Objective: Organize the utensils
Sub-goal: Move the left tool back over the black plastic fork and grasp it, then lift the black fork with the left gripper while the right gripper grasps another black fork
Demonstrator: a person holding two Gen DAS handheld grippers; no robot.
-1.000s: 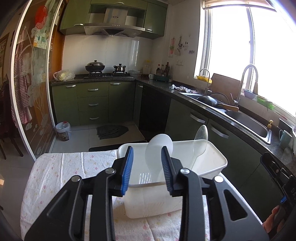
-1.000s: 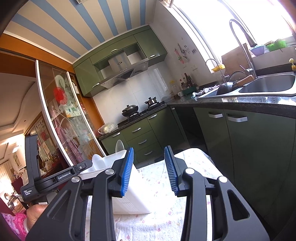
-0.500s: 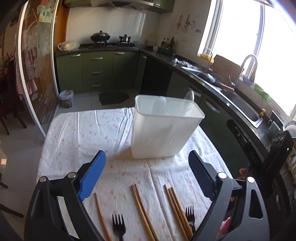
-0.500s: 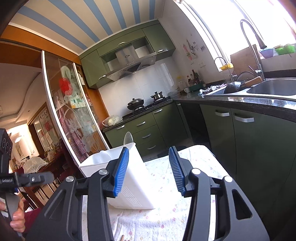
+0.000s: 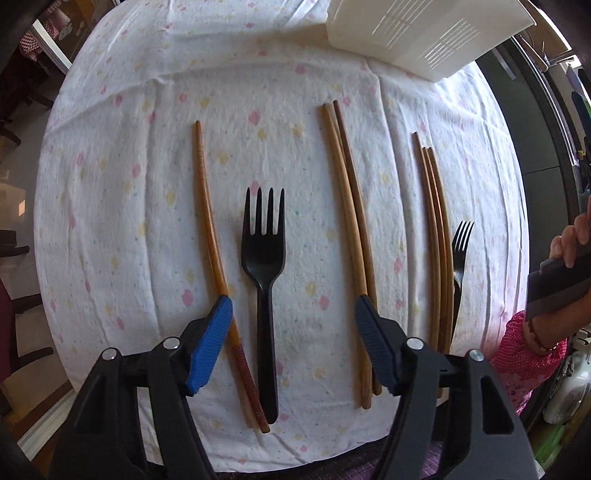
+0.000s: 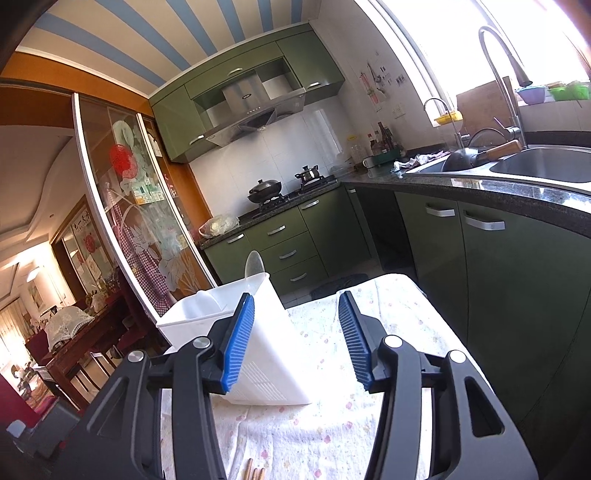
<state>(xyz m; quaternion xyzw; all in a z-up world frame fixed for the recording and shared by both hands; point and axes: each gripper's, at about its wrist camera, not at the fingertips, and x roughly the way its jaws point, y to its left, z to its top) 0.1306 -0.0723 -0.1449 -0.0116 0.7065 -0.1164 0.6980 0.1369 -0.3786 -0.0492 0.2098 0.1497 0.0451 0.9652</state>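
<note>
Black plastic, four tines: the fork [image 5: 263,258] lies flat on the tabletop cloth [image 5: 122,192], tines pointing away from me, its handle running back between the two pads of my left claw [image 5: 293,350]. That claw is spread wide and holds nothing; it hangs above the handle with one blue pad [image 5: 209,349] over the single chopstick [image 5: 210,236] just left of the fork and the other over the pair of chopsticks [image 5: 349,236] to the right. Farther right lies a bundle of chopsticks [image 5: 436,236] with a second black fork [image 5: 458,266] touching its outer side. The white slotted utensil bin [image 5: 424,33] stands at the far end of the cloth, well apart from the fork; in the right wrist view it already shows a spoon [image 6: 254,264] standing up past its rim. My right claw [image 6: 297,339] is likewise parted and empty, held level beside the bin [image 6: 258,354] and engaged with nothing. Step in hand, as I judge it: approach for pickup of the central fork. The next move calls for lowering the left claw squarely over the handle, narrowing the pads enough to exclude the neighbouring single chopstick, which nearly touches the handle near its end, then closing before lifting toward the bin.
</note>
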